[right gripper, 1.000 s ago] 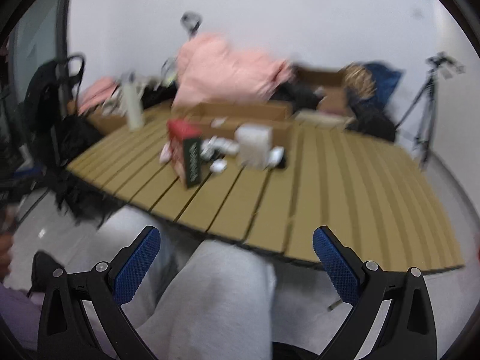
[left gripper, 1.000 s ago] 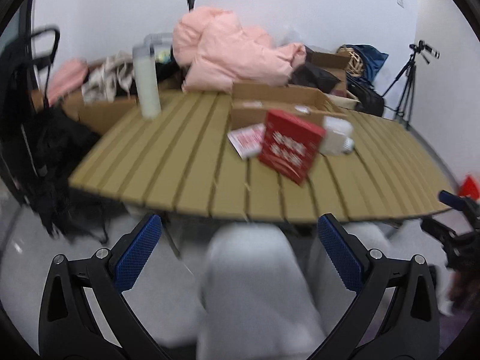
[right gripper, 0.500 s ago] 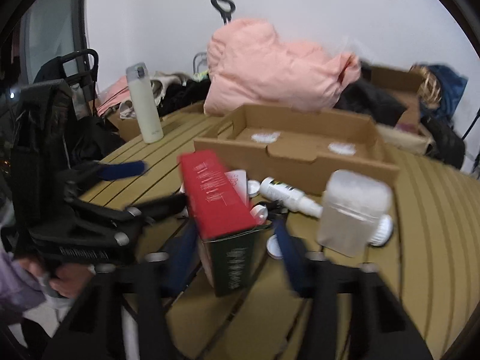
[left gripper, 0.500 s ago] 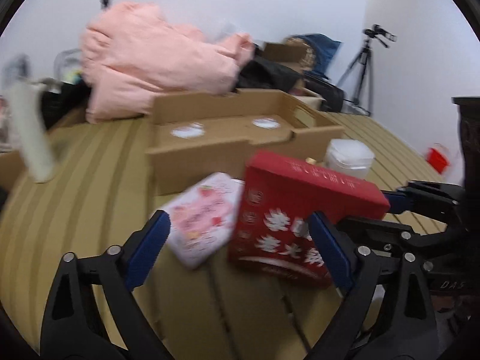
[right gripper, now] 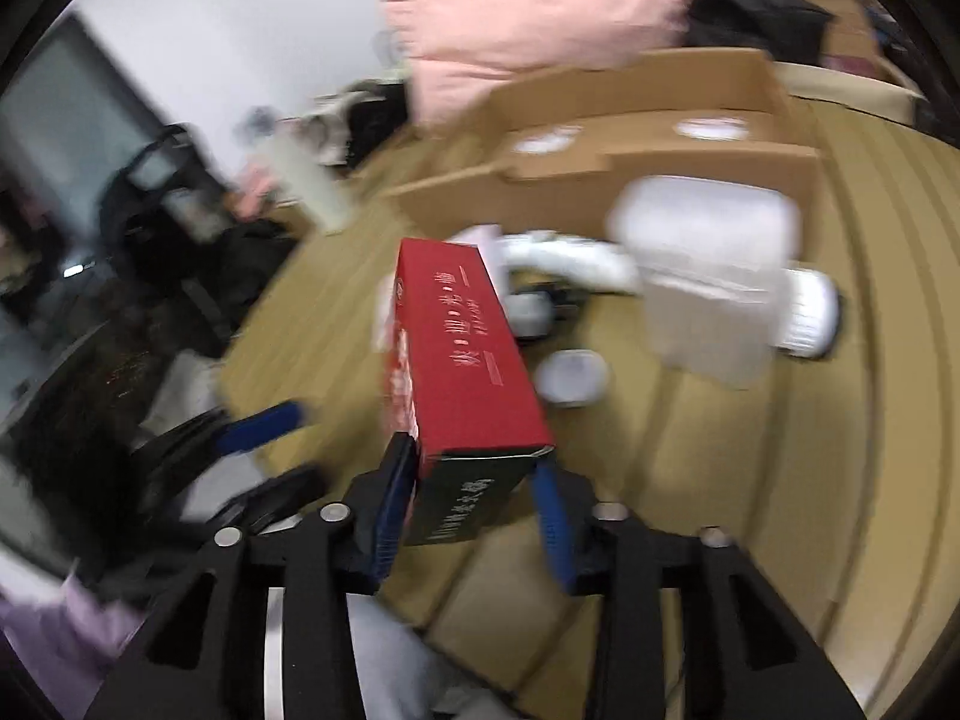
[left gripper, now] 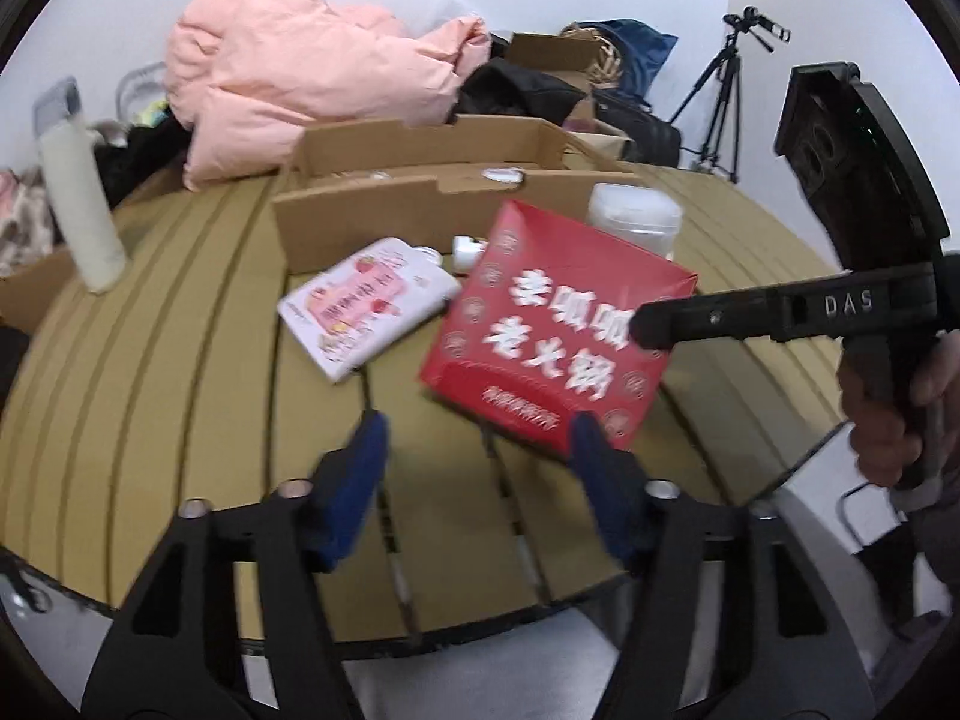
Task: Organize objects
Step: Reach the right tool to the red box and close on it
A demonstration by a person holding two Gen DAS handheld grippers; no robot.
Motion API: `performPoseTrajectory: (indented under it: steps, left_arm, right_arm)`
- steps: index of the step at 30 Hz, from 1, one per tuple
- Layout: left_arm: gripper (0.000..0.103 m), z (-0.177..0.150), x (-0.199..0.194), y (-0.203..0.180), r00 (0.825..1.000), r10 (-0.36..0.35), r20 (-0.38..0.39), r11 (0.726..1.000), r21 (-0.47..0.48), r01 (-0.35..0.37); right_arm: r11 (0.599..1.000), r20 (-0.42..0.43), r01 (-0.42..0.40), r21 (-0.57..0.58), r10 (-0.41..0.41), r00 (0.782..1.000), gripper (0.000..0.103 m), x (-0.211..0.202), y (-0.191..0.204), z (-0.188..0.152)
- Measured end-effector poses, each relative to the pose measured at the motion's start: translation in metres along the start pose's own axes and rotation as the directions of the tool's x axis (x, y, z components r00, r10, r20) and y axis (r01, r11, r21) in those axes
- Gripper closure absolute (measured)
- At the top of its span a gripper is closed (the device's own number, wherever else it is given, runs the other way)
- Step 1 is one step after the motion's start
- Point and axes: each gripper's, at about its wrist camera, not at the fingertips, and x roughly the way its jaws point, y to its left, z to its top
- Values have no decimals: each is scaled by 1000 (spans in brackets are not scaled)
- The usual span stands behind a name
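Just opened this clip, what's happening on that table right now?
A person is working with two handheld grippers at a slatted table cluttered with small items. The right gripper has its fingers around the near end of the upright red box, its jaws having just widened slightly. The left gripper, whose jaws have just been closing, is empty in front of the same box. A pink-and-white packet lies beside it, and an open cardboard tray sits behind.

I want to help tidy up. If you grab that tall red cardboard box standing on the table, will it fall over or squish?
The red cardboard box stands on a narrow end, so a nudge could probably tip it. Its flat, crisp faces suggest it stays stiff, though a hard squeeze might dent it. The right gripper straddles its narrow end, where the box looks easiest to hold.
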Motion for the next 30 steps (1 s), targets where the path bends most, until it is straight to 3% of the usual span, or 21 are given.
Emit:
performPoseTrajectory:
  steps: [6,10,12,16,19,20,23,24,26,28,30]
  left_arm:
    - [27,24,23,14,999,-35,-1,997,-73,34]
    - [24,26,52,6,989,-83,-123,992,-104,70]
    - [24,19,51,-1,983,-141,-120,984,-128,126]
    - [24,10,41,-15,989,-128,-78,986,-114,119]
    - [24,8,42,-13,990,-110,-89,984,-152,96]
    - [24,8,42,-10,990,-110,-91,981,-170,94]
    - [24,6,42,-7,991,-110,-80,976,-197,92]
    - [24,6,44,-7,993,-91,-79,977,-202,74]
    - [24,6,47,-4,994,-76,-75,975,-216,58]
    - [26,4,50,-2,994,-73,-82,971,-234,52]
    - [50,3,50,-1,993,-83,-88,969,-240,60]
  right_arm:
    - [991,47,126,32,-128,991,50,-12,-8,-5]
    - [982,61,181,62,-185,981,49,-14,-22,-6]
    - [975,68,208,72,-213,975,49,-15,-28,-7]
    - [986,73,162,43,-164,984,49,-10,-23,-14]
    - [1000,23,31,-3,-31,999,49,-4,-12,-21]
    - [999,48,27,-19,-26,998,49,-9,-7,-21]
    - [978,142,200,-52,-191,971,49,-20,-5,-16]
    - [975,145,217,-45,-208,967,49,-19,-9,-12]
    - [989,106,148,-23,-145,984,47,-12,-16,-7]
    - [995,51,91,-28,-89,995,39,4,-15,-7]
    - [993,54,109,-55,-106,993,39,14,-10,-11]
